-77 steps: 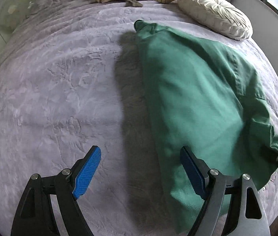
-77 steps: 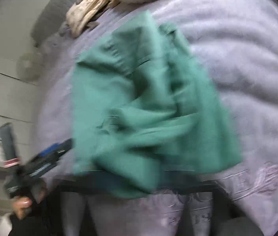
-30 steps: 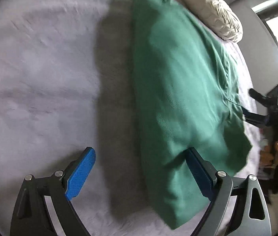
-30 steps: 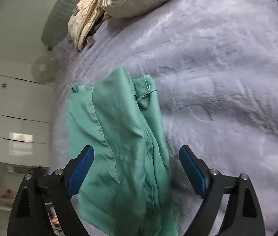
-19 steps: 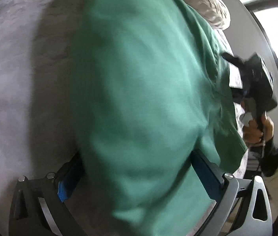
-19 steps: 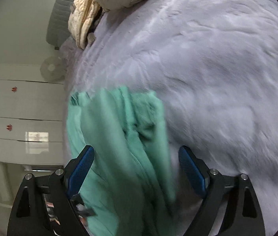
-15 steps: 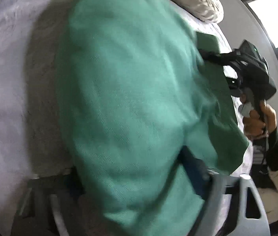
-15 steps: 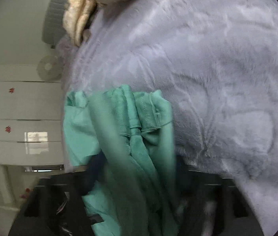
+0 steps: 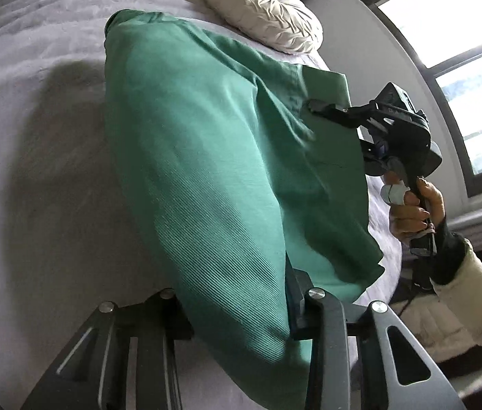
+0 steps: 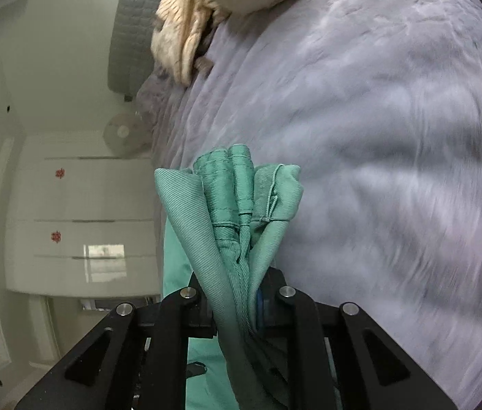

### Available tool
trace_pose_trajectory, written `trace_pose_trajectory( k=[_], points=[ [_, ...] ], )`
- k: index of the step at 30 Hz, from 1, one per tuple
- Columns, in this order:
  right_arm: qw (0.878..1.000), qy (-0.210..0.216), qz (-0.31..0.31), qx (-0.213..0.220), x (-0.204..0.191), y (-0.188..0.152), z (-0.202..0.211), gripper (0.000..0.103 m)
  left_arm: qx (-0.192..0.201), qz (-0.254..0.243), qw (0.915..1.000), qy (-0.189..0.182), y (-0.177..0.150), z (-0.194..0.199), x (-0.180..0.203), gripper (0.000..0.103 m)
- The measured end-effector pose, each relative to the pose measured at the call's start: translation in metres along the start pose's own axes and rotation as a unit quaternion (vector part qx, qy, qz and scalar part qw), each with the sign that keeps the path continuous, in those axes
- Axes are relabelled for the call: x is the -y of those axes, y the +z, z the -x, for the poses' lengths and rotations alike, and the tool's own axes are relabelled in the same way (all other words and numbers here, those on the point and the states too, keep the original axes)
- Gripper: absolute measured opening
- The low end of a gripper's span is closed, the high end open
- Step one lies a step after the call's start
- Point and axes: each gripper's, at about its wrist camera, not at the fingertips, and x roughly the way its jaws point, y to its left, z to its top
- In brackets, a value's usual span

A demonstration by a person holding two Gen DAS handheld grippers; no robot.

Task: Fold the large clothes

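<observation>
Left gripper (image 9: 241, 307): I'm closing its jaws on a thick roll of the green garment (image 9: 207, 157); cloth is filling the gap, the pads mostly hidden.
Right gripper (image 10: 237, 307): I'm closing on a bunched hem, folds fanning out just ahead of my fingertips.
Garment: it's hanging between both tongs, its far end probably resting on the grey bedspread (image 9: 36, 136) near the round pillow (image 9: 265, 10).
Progress: I'm judging it lengthwise-doubled; cross folds and smoothing are remaining.
</observation>
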Motion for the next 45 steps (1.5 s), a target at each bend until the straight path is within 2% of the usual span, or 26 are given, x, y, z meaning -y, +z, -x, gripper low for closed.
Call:
trace_pose_trajectory(
  k=[4, 9, 14, 18, 20, 22, 23, 24, 26, 30, 33, 34, 35, 37, 38, 39, 45],
  points=[
    [1.000, 0.013, 0.000, -0.018, -0.021, -0.049, -0.010, 0.017, -0.013, -0.002, 0.9999, 0.011, -0.041, 0.039, -0.005, 0.038],
    [0.999, 0.025, -0.018, -0.043, -0.032, -0.118, -0.040, 0.017, -0.039, 0.007, 0.9978, 0.053, -0.105, 0.067, -0.017, 0.038],
    [0.996, 0.009, -0.059, -0.065, -0.015, -0.170, -0.094, 0.017, -0.073, 0.041, 0.9923, 0.091, -0.159, 0.051, -0.058, 0.042],
    [0.995, -0.040, -0.068, -0.054, -0.003, -0.175, -0.117, 0.017, -0.072, 0.073, 0.9881, 0.114, -0.175, 0.036, -0.077, 0.054],
    [0.994, -0.073, -0.050, -0.061, -0.005, -0.170, -0.120, 0.018, -0.065, 0.064, 0.9876, 0.127, -0.175, 0.036, -0.068, 0.056],
    [0.990, -0.116, -0.030, -0.073, -0.012, -0.165, -0.124, 0.025, -0.064, 0.050, 0.9865, 0.142, -0.179, 0.040, -0.059, 0.058],
    [0.987, -0.138, -0.028, -0.075, -0.015, -0.163, -0.124, 0.034, -0.064, 0.048, 0.9849, 0.154, -0.180, 0.041, -0.055, 0.060],
    [0.984, -0.160, -0.025, -0.075, -0.018, -0.162, -0.122, 0.048, -0.064, 0.047, 0.9829, 0.166, -0.182, 0.044, -0.053, 0.064],
    [0.975, -0.212, -0.008, -0.071, -0.028, -0.161, -0.116, 0.060, -0.058, 0.047, 0.9811, 0.178, -0.180, 0.051, -0.049, 0.064],
    [0.967, -0.244, 0.033, -0.069, -0.048, -0.164, -0.102, 0.060, -0.049, 0.054, 0.9781, 0.195, -0.183, 0.066, -0.044, 0.064],
    [0.966, -0.247, 0.047, -0.061, -0.056, -0.166, -0.091, 0.060, -0.045, 0.053, 0.9757, 0.208, -0.182, 0.072, -0.034, 0.064],
    [0.967, -0.244, 0.050, -0.057, -0.058, -0.165, -0.091, 0.060, -0.044, 0.054, 0.9753, 0.210, -0.183, 0.071, -0.045, 0.064],
    [0.967, -0.243, 0.053, -0.053, -0.059, -0.166, -0.089, 0.057, -0.044, 0.053, 0.9745, 0.213, -0.183, 0.073, -0.043, 0.064],
    [0.969, -0.236, 0.056, -0.053, -0.061, -0.168, -0.091, 0.037, -0.044, 0.050, 0.9732, 0.220, -0.188, 0.081, -0.042, 0.064],
    [0.969, -0.235, 0.057, -0.057, -0.060, -0.168, -0.091, 0.018, -0.046, 0.049, 0.9724, 0.224, -0.188, 0.081, -0.041, 0.064],
    [0.966, -0.245, 0.059, -0.060, -0.060, -0.168, -0.095, 0.013, -0.047, 0.049, 0.9717, 0.227, -0.188, 0.081, -0.040, 0.064],
    [0.954, -0.289, 0.061, -0.058, -0.051, -0.166, -0.106, 0.010, -0.054, 0.047, 0.9686, 0.238, -0.197, 0.084, -0.038, 0.065]
  ],
)
